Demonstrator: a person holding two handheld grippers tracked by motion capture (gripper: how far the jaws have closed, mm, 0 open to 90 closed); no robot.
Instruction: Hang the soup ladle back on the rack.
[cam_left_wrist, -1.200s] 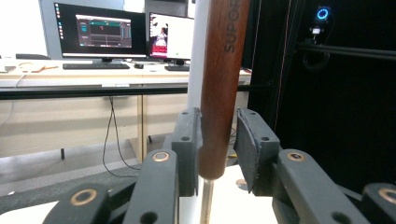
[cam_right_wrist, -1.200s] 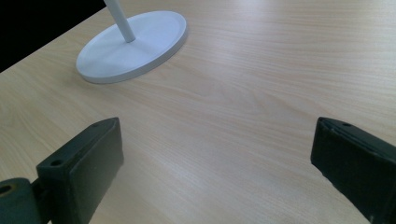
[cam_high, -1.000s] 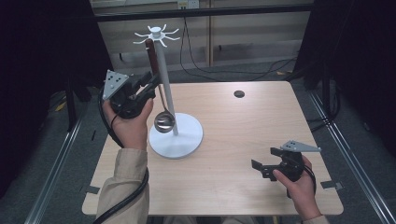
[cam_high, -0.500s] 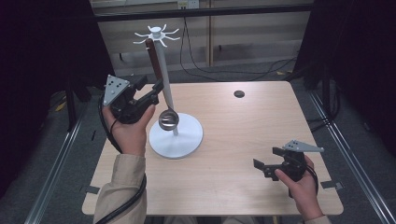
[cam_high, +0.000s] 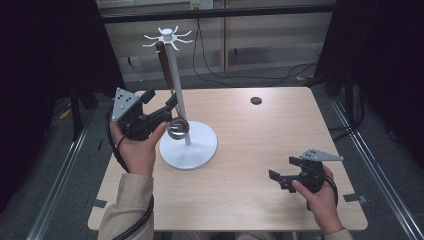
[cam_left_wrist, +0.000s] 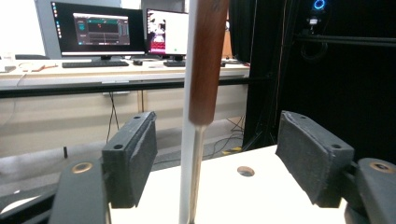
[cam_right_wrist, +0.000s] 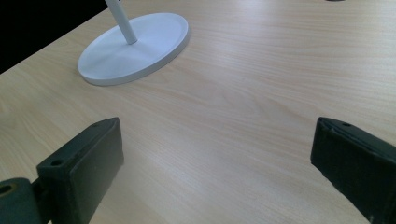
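Brown wooden handle over a thin steel shank: ladle (cam_high: 170, 100) hanging from the white hook stand (cam_high: 186, 150), polished bowl now swung a little right and higher than a second ago; left claw (cam_left_wrist: 212, 158) spread either side of the shank, not gripping; probably just released, or hung; right claw (cam_high: 284, 181) spread, low over the pale wood-grain surface (cam_high: 250, 200).

black tongs (cam_high: 172, 102), grey plates, tan sleeve (cam_high: 125, 210)

— How's the light?
— Even and bright on the table (cam_high: 240, 150), dark all around it. Soft shadows under the stand (cam_high: 189, 145).
— Sharpness?
— Close-up ladle handle (cam_left_wrist: 205, 60) is slightly blurred; monitors (cam_left_wrist: 100, 28) glow.
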